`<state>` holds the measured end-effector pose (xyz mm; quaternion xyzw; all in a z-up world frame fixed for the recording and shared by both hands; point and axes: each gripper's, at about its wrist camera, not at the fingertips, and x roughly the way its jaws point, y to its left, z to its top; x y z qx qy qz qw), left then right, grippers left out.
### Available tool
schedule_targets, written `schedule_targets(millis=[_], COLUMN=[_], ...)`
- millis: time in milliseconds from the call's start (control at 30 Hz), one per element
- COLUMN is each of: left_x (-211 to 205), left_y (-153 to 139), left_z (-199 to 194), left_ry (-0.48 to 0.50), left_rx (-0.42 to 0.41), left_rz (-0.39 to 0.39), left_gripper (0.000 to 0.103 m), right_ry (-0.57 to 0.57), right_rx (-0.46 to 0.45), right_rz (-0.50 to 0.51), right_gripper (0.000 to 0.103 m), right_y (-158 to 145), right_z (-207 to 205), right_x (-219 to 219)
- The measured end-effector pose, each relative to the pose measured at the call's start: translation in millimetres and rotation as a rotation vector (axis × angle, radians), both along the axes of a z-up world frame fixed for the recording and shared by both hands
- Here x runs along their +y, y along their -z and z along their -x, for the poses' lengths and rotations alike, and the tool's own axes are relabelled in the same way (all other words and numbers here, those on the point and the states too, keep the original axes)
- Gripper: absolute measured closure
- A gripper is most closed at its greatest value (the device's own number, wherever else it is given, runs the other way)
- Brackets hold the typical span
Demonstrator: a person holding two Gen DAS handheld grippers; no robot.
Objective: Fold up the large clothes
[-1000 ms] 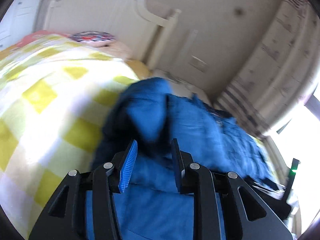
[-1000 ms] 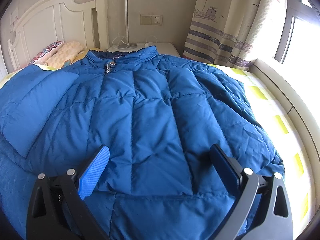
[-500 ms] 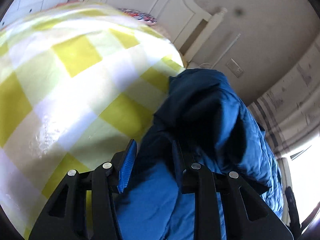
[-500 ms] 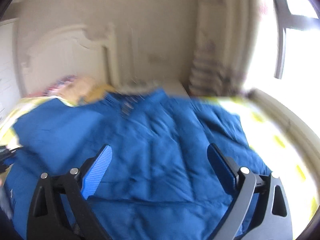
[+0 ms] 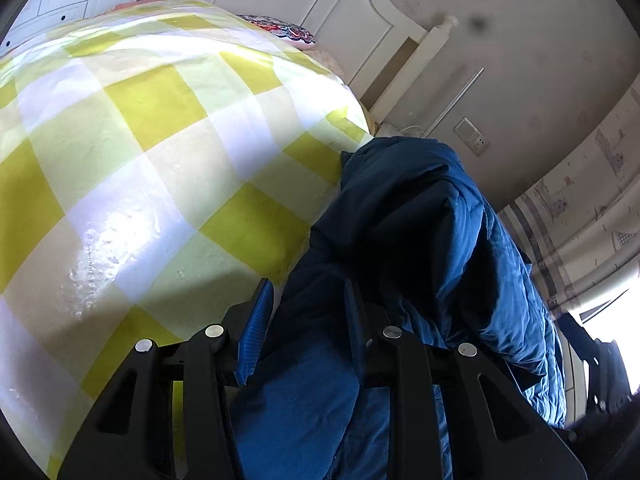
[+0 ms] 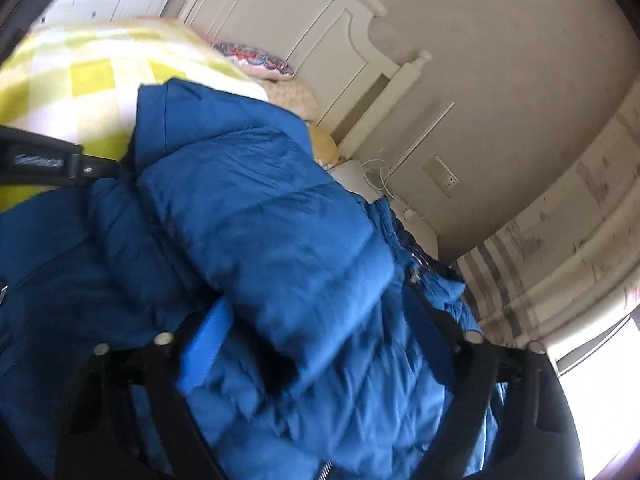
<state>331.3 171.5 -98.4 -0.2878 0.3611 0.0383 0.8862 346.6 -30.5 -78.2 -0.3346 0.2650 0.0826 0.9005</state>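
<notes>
the blue puffer jacket (image 6: 280,240) lies bunched on the bed (image 5: 140,160) near its headboard end. left gripper (image 5: 308,316) pinches a fold; right gripper (image 6: 320,344), jaws just narrowing, straddles a sleeve, grip unclear. it looks light, puffy, slippery: take hold at seams.

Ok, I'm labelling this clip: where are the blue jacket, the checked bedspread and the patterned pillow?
blue jacket (image 6: 272,216): right wrist view, on the puffy folded-over panel.
checked bedspread (image 5: 132,184): left wrist view, on a pale square.
patterned pillow (image 6: 256,60): right wrist view, on its printed edge by the headboard.
</notes>
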Motion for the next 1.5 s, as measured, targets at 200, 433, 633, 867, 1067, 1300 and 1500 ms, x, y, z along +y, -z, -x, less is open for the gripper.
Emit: schedule_targets(millis=[200, 433, 633, 867, 1067, 1300, 1500], left_x=[-4, -6, -7, -7, -8, -8, -7], left_y=[0, 0, 0, 1, 1, 0, 0], left_z=[-5, -9, -9, -10, -9, -10, -10], left_ry=[0.015, 0.017, 0.018, 0.018, 0.018, 0.018, 0.02], left_rx=[0.006, 0.007, 0.003, -0.001, -0.001, 0.0, -0.005], left_rz=[-0.003, -0.011, -0.01, -0.004, -0.008, -0.006, 0.003], left_gripper=[0.075, 0.073, 0.071, 0.069, 0.069, 0.069, 0.064], right_ry=[-0.008, 0.167, 0.372, 0.349, 0.416, 0.3, 0.495], right_rx=[0.059, 0.087, 0.288, 0.268, 0.206, -0.018, 0.25], right_rz=[-0.554, -1.167, -1.29, -1.334, -1.472, -1.22, -1.332], right_gripper=[0.082, 0.083, 0.077, 0.049, 0.075, 0.084, 0.078], right_y=[-50, -55, 33, 33, 38, -9, 33], right_z=[7, 21, 8, 13, 18, 41, 21], right_x=[-70, -241, -294, -298, -320, -292, -319])
